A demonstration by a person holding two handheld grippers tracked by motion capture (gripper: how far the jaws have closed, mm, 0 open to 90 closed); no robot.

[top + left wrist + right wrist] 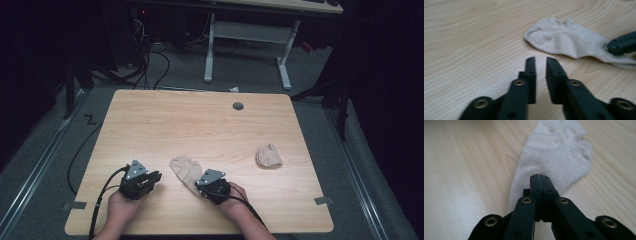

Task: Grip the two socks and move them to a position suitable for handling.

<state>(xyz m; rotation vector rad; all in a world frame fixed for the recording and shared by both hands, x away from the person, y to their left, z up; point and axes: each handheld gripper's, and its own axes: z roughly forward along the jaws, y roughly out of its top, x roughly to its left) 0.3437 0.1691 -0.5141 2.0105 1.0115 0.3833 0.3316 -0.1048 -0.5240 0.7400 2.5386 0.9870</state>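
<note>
Up top: sock (186,170) flat on table (200,125), near end under right gripper (199,187), left gripper (156,177) just beside. Left view: jaws slightly apart, empty, sock (564,40) ahead. Right view: pinched shut on sock (554,152) edge.

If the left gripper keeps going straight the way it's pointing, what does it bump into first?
Probably the flat beige sock. The left gripper has nothing between its jaws and bare table just ahead, with the sock lying slightly to the right of its line, so it might only clip the sock's near edge.
</note>
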